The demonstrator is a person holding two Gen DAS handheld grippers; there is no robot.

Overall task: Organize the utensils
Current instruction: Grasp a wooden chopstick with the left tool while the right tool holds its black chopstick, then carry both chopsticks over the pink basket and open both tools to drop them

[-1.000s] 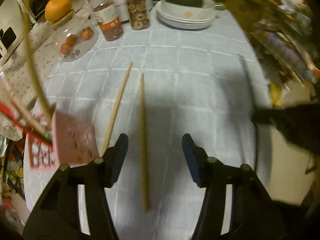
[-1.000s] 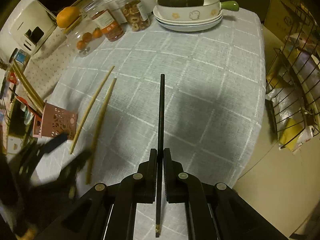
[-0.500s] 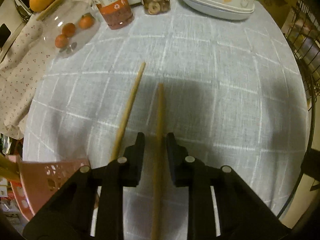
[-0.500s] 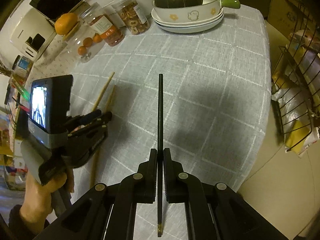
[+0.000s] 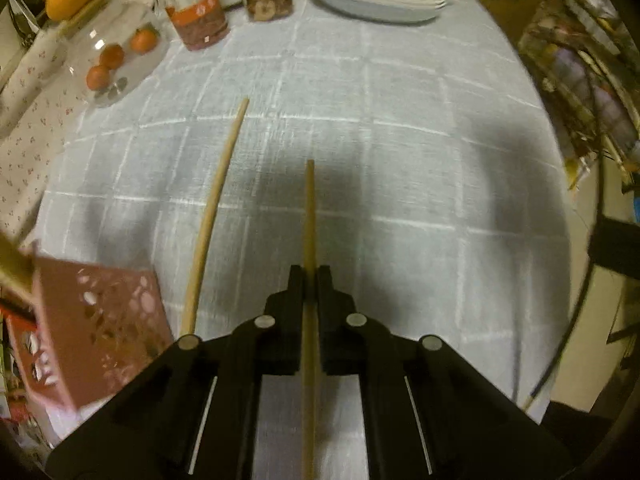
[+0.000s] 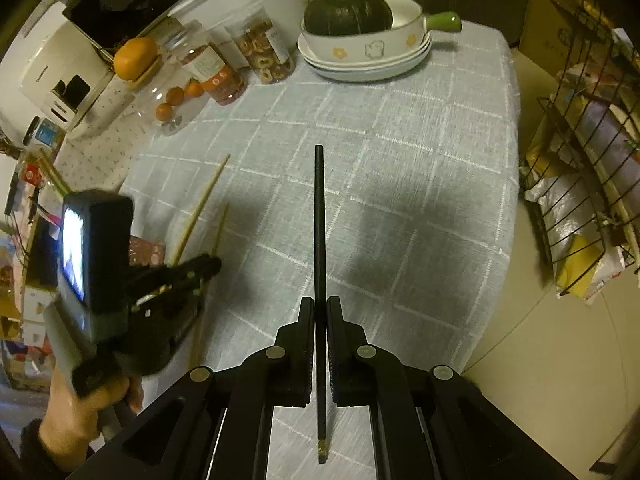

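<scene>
Left wrist view: the left claw (image 5: 309, 280) is clamped on a wooden chopstick (image 5: 309, 216) above the counter (image 5: 420, 152); a second wooden chopstick (image 5: 212, 208) lies beside a pink holder (image 5: 96, 320). Right wrist view: the right claw (image 6: 319, 312) grips a black chopstick (image 6: 319, 220).

Both handheld grippers are matte black, each with two angular fingers joined by linkage arms that carry round silver pins. The left gripper (image 5: 310, 276) shows thin pale slots along its lower arms, and the right gripper (image 6: 320, 308) has ribbed inner pads. In the right wrist view the left unit bears a boxy black camera with a lit screen (image 6: 74, 252) above a grey handle. A dark sleeve cuff (image 6: 30, 446) edges the left hand (image 6: 86, 412).
</scene>
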